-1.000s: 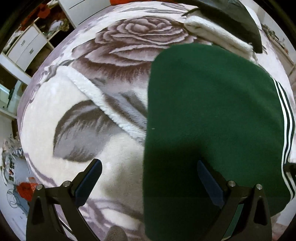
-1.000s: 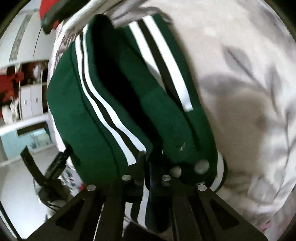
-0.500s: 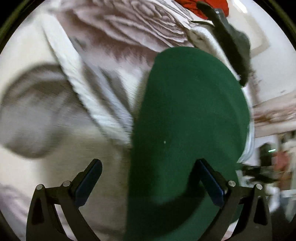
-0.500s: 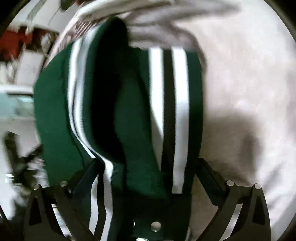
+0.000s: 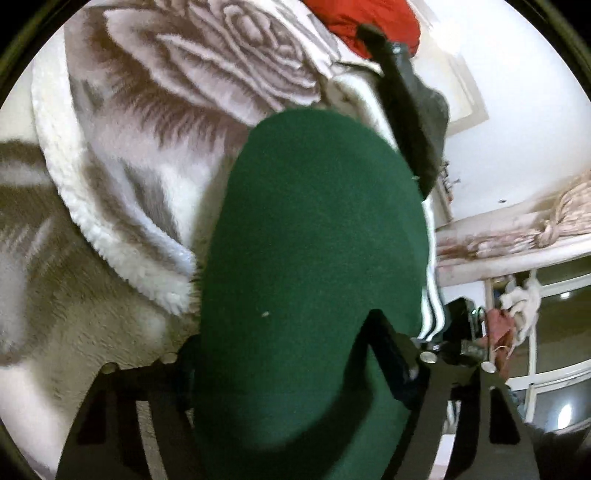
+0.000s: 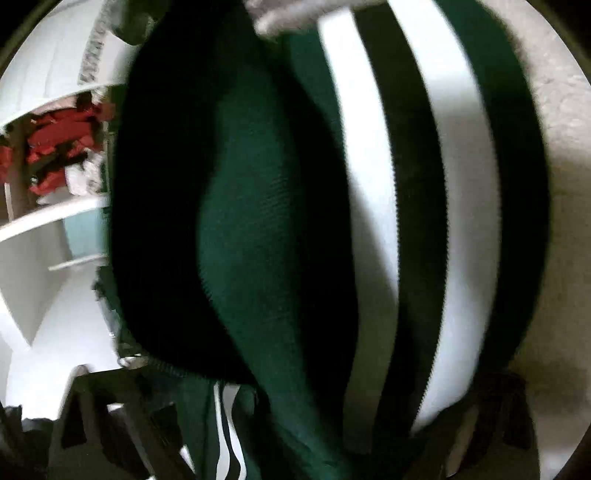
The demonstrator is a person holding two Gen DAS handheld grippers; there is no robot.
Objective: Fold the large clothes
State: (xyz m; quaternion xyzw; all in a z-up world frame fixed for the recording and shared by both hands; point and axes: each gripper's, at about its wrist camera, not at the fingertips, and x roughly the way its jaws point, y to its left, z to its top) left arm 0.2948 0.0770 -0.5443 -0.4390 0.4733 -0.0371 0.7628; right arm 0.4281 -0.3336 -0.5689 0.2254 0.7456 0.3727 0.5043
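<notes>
Green folded garment (image 5: 314, 258) lies on the rose-print blanket (image 5: 155, 110), between the fingers of both grippers.

Long axis runs away from the left gripper (image 5: 288, 354) toward the far blanket edge; the white side stripes (image 5: 430, 295) follow the garment's right edge. Left gripper: jaws part open, fabric filling the gap; the right finger (image 5: 388, 350) rests on top of the cloth, the left finger is mostly hidden, so a firm hold cannot be confirmed. Right gripper (image 6: 295, 424): view blurred; the garment (image 6: 258, 240) bulges across the frame, stripes (image 6: 369, 184) running lengthwise, fingers wide apart with cloth between them. Dark item (image 5: 410, 110) and red cloth (image 5: 373, 26) lie beyond the far end. Shelves (image 6: 55, 221) stand left of the right gripper.
</notes>
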